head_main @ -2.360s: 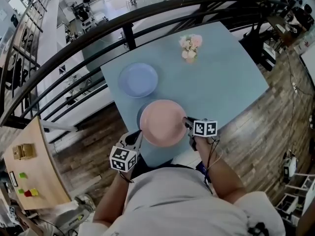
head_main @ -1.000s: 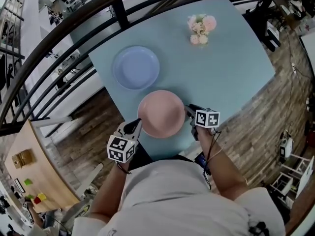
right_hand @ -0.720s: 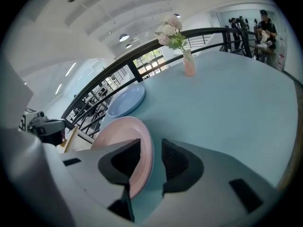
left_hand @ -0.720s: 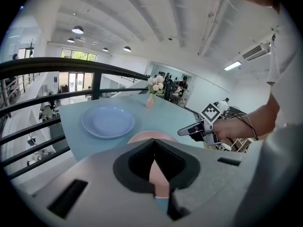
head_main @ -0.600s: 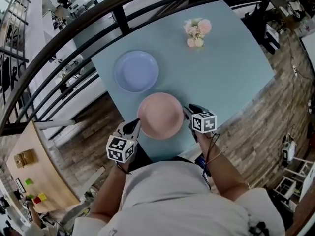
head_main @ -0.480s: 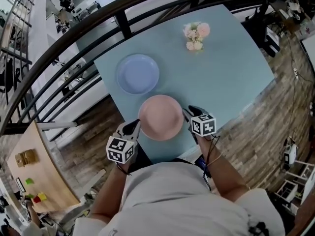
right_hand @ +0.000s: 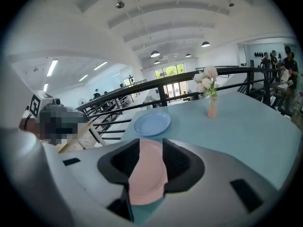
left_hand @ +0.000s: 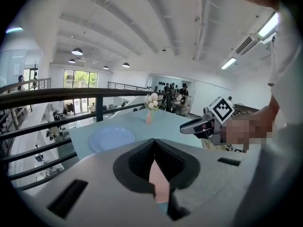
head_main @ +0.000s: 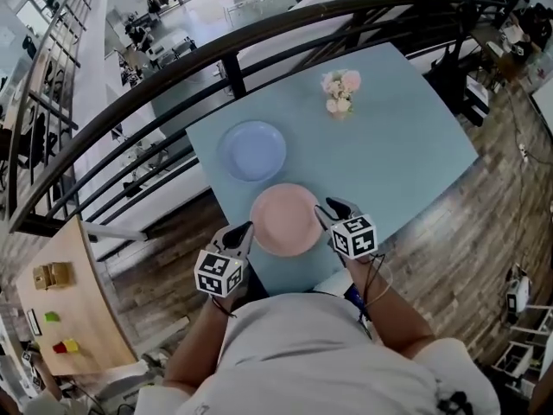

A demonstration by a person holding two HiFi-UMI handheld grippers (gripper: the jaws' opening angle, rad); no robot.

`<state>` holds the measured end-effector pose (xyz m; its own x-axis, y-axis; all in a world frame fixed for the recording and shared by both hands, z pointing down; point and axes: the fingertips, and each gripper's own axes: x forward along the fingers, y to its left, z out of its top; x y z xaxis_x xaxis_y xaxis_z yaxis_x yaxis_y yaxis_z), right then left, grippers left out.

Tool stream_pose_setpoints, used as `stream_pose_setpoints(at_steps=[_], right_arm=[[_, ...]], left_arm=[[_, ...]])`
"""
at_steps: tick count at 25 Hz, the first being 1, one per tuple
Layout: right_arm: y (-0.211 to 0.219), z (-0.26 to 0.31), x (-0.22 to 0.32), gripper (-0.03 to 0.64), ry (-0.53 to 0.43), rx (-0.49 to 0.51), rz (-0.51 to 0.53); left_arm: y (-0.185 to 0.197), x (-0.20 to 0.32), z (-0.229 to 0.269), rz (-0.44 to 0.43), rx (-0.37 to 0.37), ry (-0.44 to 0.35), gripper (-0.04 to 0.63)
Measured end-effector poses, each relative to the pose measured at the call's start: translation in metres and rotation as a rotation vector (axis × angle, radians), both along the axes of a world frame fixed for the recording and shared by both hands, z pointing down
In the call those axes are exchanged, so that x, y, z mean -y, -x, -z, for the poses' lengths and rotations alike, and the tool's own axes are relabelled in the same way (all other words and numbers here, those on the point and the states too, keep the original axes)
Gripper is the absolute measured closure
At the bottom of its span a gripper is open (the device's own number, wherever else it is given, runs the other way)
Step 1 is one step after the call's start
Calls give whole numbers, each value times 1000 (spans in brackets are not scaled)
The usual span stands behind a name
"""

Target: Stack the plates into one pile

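Note:
A pink plate (head_main: 285,220) lies flat near the front edge of the light blue table (head_main: 393,150). A pale blue plate (head_main: 252,150) rests apart from it, further back and to the left. My left gripper (head_main: 243,230) is at the pink plate's left rim. Its jaws stand close together, with a pink sliver (left_hand: 158,183) filling the narrow gap. My right gripper (head_main: 327,208) is at the plate's right rim. Its jaws are opening wide, and the pink plate (right_hand: 144,183) shows between them without the pads pressing on it.
A small vase of pink and white flowers (head_main: 338,92) stands at the back of the table. A dark metal railing (head_main: 173,59) runs past the table's far and left sides. The wooden floor (head_main: 484,188) lies to the right, beyond the table's edge.
The pink plate looks smaller and lower than at first, and stays between both grippers. The head camera has shifted, so the table sits differently in the view.

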<state>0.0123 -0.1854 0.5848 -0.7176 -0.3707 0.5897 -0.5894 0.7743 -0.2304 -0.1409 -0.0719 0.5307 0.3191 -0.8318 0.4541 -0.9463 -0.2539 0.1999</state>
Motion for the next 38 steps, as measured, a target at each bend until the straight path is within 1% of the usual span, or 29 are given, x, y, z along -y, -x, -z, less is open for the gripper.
stream_pose_setpoints(at_steps=[8,13,17,20,24,29,38], right_arm=[[10,36,-16,457,-66,51,37],[12,49,-25,457,-96,63,69],[18,53,-30,453,-112,54,99],[26,48,-32,451,-109,41,114],[38,38,-26,451,-92,22,107],[63,27,-6,451,-68,-1,101],[97,-4,28,451,5,-49,67]], left_arm=[[1,-22,30,45,33,-80,591],[-3,-39,38,71,50,-108,591],[-4,-46,36,75,60,-104,591],[4,-47,36,84,59,-104,591],[19,-41,31,81,56,-96,591],[48,-17,22,71,34,-82,591],[83,28,-6,22,-9,-28,591]])
